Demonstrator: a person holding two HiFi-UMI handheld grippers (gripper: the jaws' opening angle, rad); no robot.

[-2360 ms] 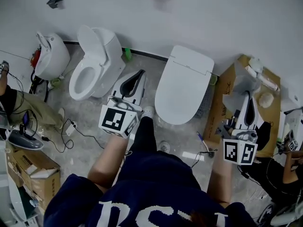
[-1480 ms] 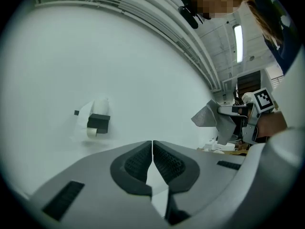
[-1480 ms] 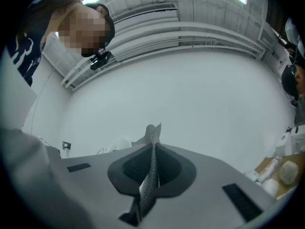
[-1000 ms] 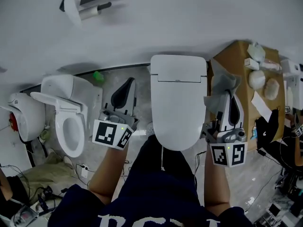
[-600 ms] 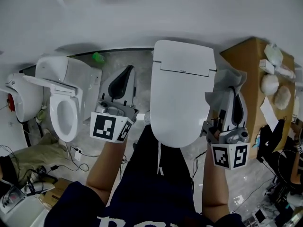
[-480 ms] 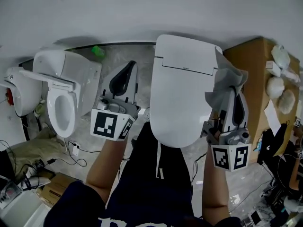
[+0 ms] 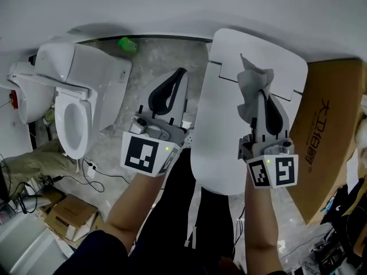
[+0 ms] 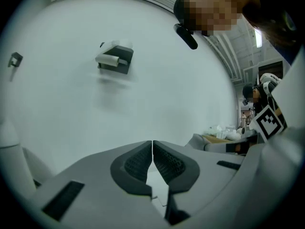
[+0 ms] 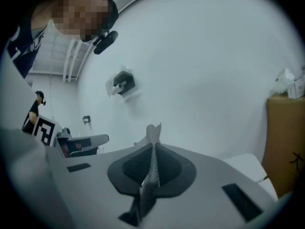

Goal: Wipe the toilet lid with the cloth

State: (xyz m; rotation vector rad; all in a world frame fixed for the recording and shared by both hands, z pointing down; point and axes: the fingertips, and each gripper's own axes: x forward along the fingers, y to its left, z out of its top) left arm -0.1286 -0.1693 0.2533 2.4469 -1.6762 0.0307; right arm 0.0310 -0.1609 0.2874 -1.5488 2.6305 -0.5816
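Observation:
A white toilet with its lid (image 7: 226, 130) down stands in the middle of the head view. My right gripper (image 7: 261, 99) hovers over the rear half of the lid, shut on a grey cloth (image 7: 251, 87) that sticks up past the jaws. The right gripper view shows the cloth (image 9: 151, 168) pinched between the shut jaws of that gripper (image 9: 152, 149). Whether the cloth touches the lid I cannot tell. My left gripper (image 7: 176, 79) hangs over the floor just left of the toilet. In its own view the left gripper (image 8: 152, 147) is shut on nothing.
A second toilet (image 7: 71, 116) with its seat exposed stands at the left. A cardboard box (image 7: 327, 136) is close on the right of the lidded toilet. A green bottle (image 7: 127, 43) sits by the wall. Cables and boxes (image 7: 66, 211) lie at lower left. A paper holder (image 8: 114, 61) hangs on the wall.
The right gripper with the cloth has moved from beside the cardboard box to above the rear of the lid. The left gripper has kept its place beside the toilet, still shut.

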